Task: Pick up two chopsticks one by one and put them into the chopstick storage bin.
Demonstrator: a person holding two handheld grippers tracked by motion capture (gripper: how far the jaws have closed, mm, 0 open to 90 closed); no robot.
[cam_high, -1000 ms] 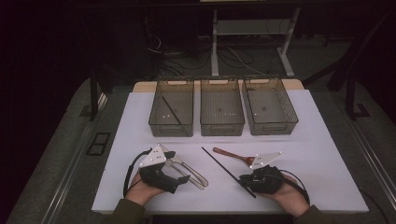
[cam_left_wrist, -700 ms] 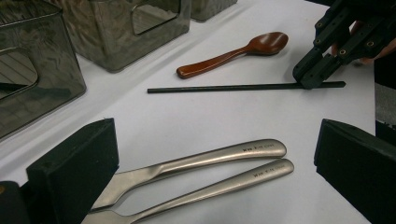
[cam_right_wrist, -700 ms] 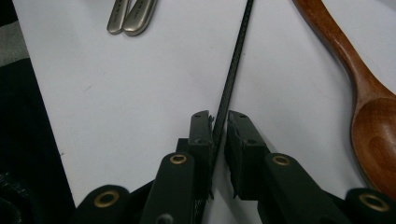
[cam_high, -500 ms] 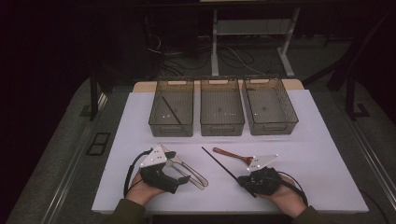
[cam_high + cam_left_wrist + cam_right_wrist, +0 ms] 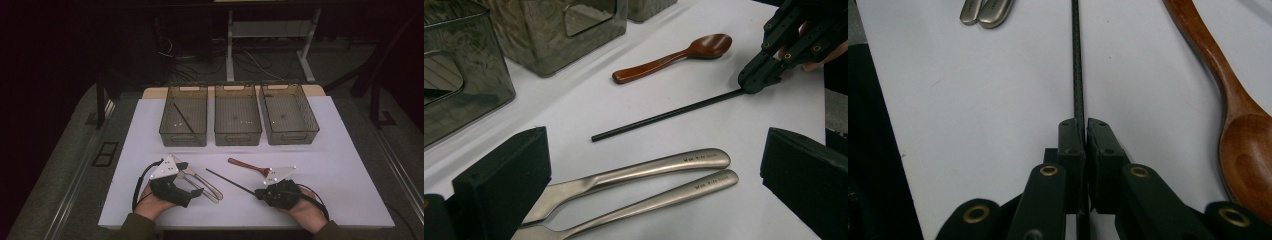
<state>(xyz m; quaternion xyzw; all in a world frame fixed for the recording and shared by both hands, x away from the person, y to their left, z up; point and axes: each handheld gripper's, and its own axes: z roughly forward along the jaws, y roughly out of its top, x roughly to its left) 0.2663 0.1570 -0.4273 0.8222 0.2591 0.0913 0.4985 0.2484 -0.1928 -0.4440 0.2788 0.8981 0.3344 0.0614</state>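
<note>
While the white table [image 5: 345,165] carries three clear bins [image 5: 238,120] along its far side, the work in hand sits on the near strip in front of them. Just before the left gripper [image 5: 192,186], whose jaws stand wide with nothing between the pads, lie two metal utensils [image 5: 644,180], handles side by side and untouched. Between the two hands rests a wooden spoon [image 5: 674,57], apart from everything else. Smallest is the black chopstick [image 5: 1077,60], lying flat on the white surface, running from the right gripper [image 5: 1084,131] toward the middle of the table. That gripper's jaws have just been closing and now pinch the chopstick at its near end. I judge the stick light, stiff and smooth, so it should lift easily but may swivel or slip in an end grip; a hold nearer its middle would keep it level. Another such stick [image 5: 184,118] lies in the leftmost bin.
</note>
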